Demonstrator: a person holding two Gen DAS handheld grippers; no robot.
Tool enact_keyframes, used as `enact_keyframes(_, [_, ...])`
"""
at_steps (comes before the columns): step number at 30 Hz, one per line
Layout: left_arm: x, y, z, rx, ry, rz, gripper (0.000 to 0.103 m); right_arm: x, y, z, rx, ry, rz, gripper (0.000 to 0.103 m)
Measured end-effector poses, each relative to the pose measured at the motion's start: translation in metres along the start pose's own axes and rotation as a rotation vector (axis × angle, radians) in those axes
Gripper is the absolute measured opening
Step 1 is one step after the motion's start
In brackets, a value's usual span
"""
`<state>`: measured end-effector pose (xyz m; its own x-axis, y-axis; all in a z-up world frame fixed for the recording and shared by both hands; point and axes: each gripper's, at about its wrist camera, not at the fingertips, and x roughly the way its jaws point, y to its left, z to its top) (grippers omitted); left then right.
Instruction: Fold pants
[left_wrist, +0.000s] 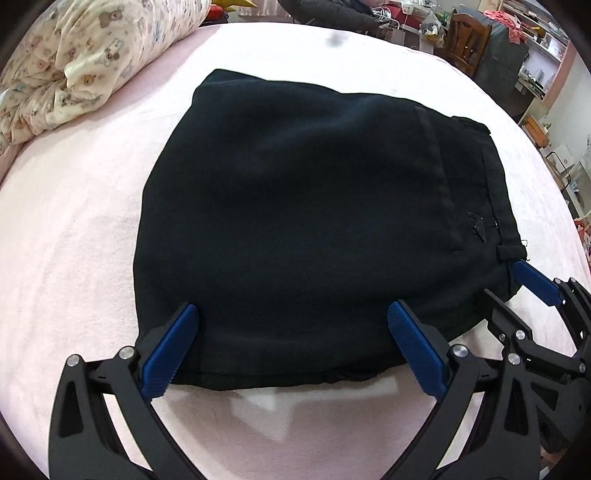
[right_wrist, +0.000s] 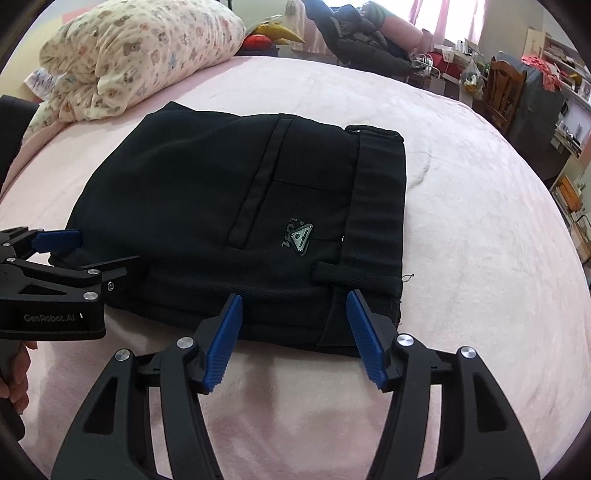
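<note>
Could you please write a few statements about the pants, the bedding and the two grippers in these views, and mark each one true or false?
1. The black pants lie folded into a compact stack on the pink blanket. True.
2. The right gripper is clamped shut on the waistband. False: its jaws stand open at the near edge.
3. A bear-print quilt lies bundled beyond the pants. True.
4. The left gripper holds the pants in the air. False: its jaws are open and the pants rest on the blanket.
</note>
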<state>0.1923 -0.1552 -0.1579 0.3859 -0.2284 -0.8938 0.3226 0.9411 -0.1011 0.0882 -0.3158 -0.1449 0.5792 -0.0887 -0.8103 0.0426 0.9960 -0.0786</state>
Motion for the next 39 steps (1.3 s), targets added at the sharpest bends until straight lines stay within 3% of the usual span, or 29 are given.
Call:
enact_keyframes(4, [-0.021, 0.001, -0.002, -0.003, -0.045, 0.012, 0.101, -0.013, -0.001, 0.008, -0.008, 0.011, -0.010, 0.074])
enact_keyframes(11, [-0.076, 0.001, -0.026, 0.029, -0.157, 0.052, 0.101, -0.054, 0.002, 0.002, 0.040, -0.048, -0.053, 0.087])
enact_keyframes(16, [-0.105, 0.007, -0.043, 0.007, -0.176, 0.069, 0.101, -0.083, 0.011, -0.008, 0.050, -0.071, -0.068, 0.090])
enact_keyframes(23, [-0.147, 0.021, -0.067, -0.028, -0.202, 0.164, 0.101, -0.116, 0.024, -0.022, 0.092, -0.097, -0.069, 0.090])
enact_keyframes(30, [-0.171, 0.021, -0.087, 0.008, -0.237, 0.220, 0.101, -0.139, 0.041, -0.035, 0.095, -0.112, -0.069, 0.090])
enact_keyframes(39, [-0.185, 0.016, -0.099, 0.023, -0.225, 0.144, 0.101, -0.155, 0.049, -0.045, 0.125, -0.114, -0.069, 0.090])
